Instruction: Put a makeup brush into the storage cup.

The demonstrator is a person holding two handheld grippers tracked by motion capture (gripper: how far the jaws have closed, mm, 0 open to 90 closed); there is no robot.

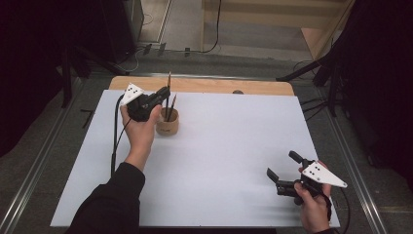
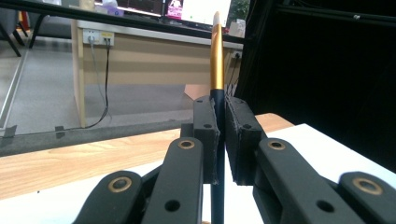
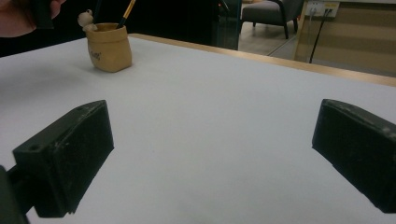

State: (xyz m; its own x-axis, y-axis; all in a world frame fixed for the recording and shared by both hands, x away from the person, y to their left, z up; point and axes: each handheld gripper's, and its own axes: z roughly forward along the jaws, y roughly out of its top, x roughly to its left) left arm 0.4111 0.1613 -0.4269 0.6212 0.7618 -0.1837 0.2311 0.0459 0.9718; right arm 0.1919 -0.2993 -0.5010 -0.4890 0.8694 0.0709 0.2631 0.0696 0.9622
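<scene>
A tan holder pot (image 1: 168, 123) (image 3: 109, 48) stands on the white table cover, left of centre toward the back. My left gripper (image 1: 164, 93) (image 2: 222, 135) hovers over the pot, shut on an upright brush (image 2: 216, 56) with a gold shaft and pale tip. That brush (image 1: 169, 83) rises above the pot's mouth. A second brush (image 1: 171, 108) (image 3: 128, 10) leans inside the pot. My right gripper (image 1: 283, 164) (image 3: 210, 154) sits low at the table's front right, open, with bare table between its jaws.
The white cover (image 1: 219, 161) spans most of the wooden table (image 1: 214, 87). A wooden desk front with cables (image 2: 130, 56) lies beyond the table. Metal rails (image 1: 358, 170) run along both sides on the floor.
</scene>
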